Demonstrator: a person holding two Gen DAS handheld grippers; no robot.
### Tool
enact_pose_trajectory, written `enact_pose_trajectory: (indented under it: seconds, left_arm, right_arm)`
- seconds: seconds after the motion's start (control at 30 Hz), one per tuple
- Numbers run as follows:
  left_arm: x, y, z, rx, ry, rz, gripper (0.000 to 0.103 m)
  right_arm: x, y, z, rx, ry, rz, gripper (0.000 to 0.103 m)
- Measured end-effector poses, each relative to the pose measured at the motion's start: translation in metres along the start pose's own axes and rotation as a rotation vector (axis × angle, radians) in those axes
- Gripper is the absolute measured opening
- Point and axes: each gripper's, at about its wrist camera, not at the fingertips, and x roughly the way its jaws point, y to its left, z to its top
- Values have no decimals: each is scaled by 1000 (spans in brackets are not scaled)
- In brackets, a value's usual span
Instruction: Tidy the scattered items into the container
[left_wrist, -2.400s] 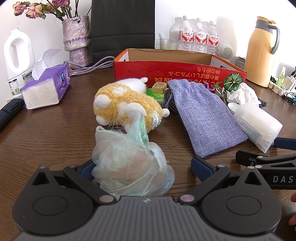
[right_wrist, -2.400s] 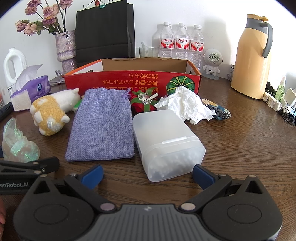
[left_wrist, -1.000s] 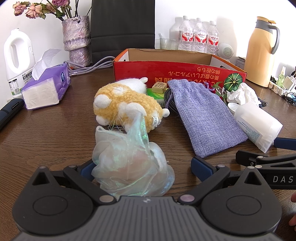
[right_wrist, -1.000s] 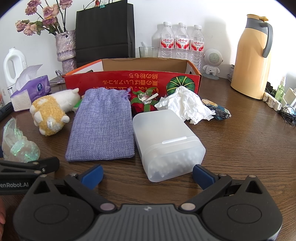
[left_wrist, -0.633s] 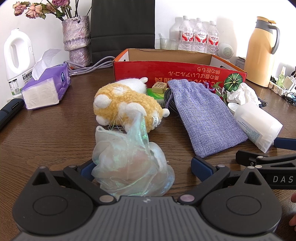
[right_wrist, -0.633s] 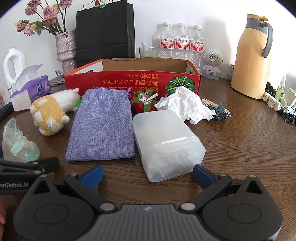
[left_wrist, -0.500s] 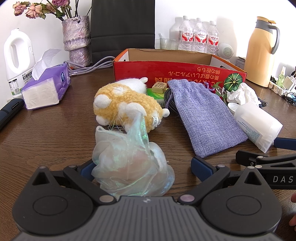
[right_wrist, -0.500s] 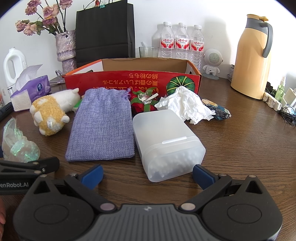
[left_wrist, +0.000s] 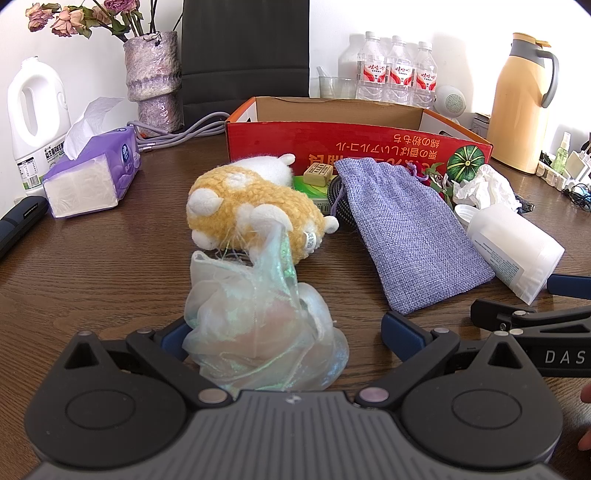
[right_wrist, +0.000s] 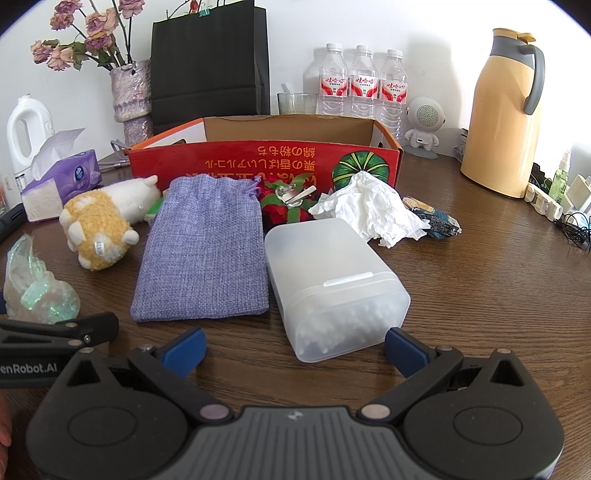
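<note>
Change: nothing is moving since the earlier frames; both grippers and all items are staying in the same places.
Left gripper (left_wrist: 286, 332): it is resting low over the table (left_wrist: 92, 280) with its fingers spread wide. The organza bag (left_wrist: 258, 328) is lying between them, close to the left finger (left_wrist: 173, 334), but the pictures are not showing if that finger is touching it. The right finger is standing apart from the bag.
Right gripper (right_wrist: 293, 347): it is also waiting wide, with nothing held. The near end of the plastic box (right_wrist: 332, 280) is lying between the fingers, just beside the right finger (right_wrist: 404, 349); I cannot tell if they are touching.
Container: the red carton (right_wrist: 266, 158) is standing at the back of the table, open on top, with its print upside down.
Scattered items: all are lying in front of the carton, outside it. The plush toy (left_wrist: 251, 210) is lying on its side just behind the organza bag. The purple pouch (right_wrist: 207, 251) is lying flat between the toy and the plastic box, its edge just beside the box. The crumpled tissue (right_wrist: 373, 210) is sitting behind the box, near the carton's corner. The red-and-green flower (right_wrist: 288, 206) is lying between the pouch and the tissue, against the carton.
Other things: the tissue pack (left_wrist: 92, 173) is staying at the far left and the thermos (right_wrist: 498, 114) at the far right.
</note>
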Motion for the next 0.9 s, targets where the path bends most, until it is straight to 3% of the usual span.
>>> enact_pose_trajectory:
  seconds: [0.37,0.47,0.5,0.6,0.67,0.73,0.8,0.9]
  left_arm:
    - [3,-2,0,-5,1,8,103]
    - [-3,-2,-1,21,-11,-9,103]
    - [-8,-2,-3,29,-39,-17,103]
    - [-34,3,-5,48,-248,-36,103]
    - [-42,3,-4,83,-323,-41,103]
    - [-36,3,3,100,-284,-39,103]
    - [-23,4,9,103,-192,-29,101]
    - [-23,13,10,74,-125,-41,97]
  right_arm:
    - [3,-1,2,3,-3,-3,103]
    - [-9,-7,2,26,-56,6,97]
    - [-18,-10,2,41,-97,15,97]
    - [-48,-18,3,51,-268,29,98]
    - [-55,-21,8,16,-312,5,98]
    - [-48,-23,14,-25,-276,-16,96]
    - [-35,-26,19,-55,-219,-26,87]
    - [-17,-32,22,-71,-128,-12,80]
